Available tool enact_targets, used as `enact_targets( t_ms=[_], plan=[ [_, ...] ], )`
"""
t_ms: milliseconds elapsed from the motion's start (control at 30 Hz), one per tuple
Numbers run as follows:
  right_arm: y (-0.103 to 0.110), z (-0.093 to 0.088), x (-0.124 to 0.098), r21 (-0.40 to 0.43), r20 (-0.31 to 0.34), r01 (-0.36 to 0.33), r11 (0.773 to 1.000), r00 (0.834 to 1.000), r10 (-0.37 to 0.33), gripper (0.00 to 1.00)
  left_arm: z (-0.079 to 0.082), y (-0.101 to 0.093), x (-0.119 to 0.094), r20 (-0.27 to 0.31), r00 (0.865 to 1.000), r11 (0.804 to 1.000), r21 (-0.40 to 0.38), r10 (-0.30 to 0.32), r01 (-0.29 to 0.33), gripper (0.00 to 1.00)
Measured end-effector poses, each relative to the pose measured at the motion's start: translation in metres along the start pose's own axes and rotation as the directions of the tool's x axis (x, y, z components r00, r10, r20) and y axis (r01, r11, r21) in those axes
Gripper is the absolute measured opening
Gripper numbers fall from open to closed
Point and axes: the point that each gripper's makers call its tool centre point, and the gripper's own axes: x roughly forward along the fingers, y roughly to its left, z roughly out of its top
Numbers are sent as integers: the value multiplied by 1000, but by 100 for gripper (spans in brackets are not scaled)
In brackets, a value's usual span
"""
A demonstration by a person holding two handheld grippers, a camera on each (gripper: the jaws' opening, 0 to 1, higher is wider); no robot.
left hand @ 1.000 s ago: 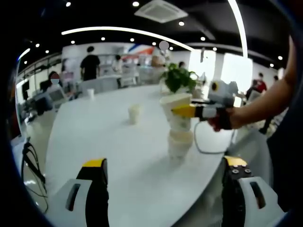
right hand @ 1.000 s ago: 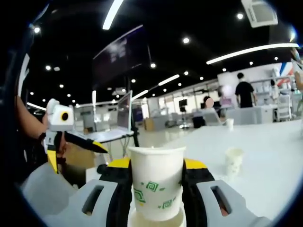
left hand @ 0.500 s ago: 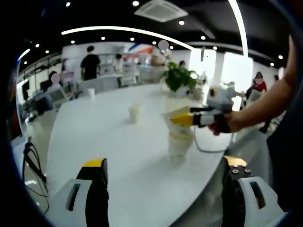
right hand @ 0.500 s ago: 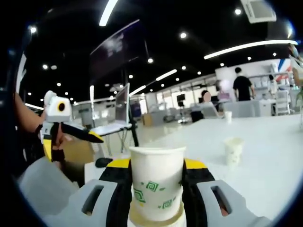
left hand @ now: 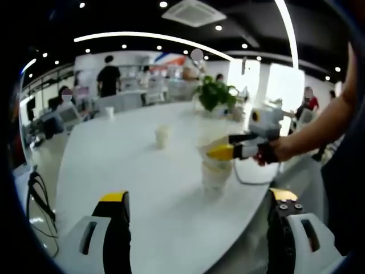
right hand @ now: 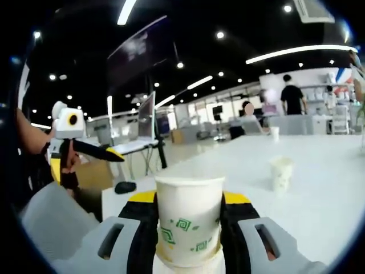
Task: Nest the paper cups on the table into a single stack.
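Right gripper point(right hand: 188, 228) pinches a white paper cup with green square marks point(right hand: 188, 220), its base set into the cup stack point(right hand: 188, 267) under it. Left gripper view has that stack point(left hand: 215, 171) on the white table point(left hand: 131, 188) near its right edge, with the right gripper point(left hand: 225, 151) at it. Left gripper point(left hand: 197, 228) jaws spread wide, nothing between. Single white cup point(right hand: 281, 173) stands apart on open tabletop; another small cup point(right hand: 275, 133) far back. No readable writing.

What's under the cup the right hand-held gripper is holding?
The held cup in the right hand-held gripper sits partly inside the top of the cup stack on the white table. The jaws hide the seating depth.
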Motion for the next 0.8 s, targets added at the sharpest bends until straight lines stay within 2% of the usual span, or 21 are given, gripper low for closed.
enact_targets(
  t_ms=[433, 533, 800],
  plan=[
    [2, -19, -2, -40, -88, 3, 999, 996, -7, 40, -1, 0, 1, 2, 1000, 1000, -5, -2, 2, 98],
    [0, -25, -4, -94, -122, 7, 996, 992, -18, 41, -1, 0, 1, 0, 1000, 1000, -5, -2, 2, 98],
    [5, -25, -5, -102, -146, -11, 995, 989, -4, 43, 1, -1, 4, 2, 1000, 1000, 0, -11, 11, 98]
  ],
)
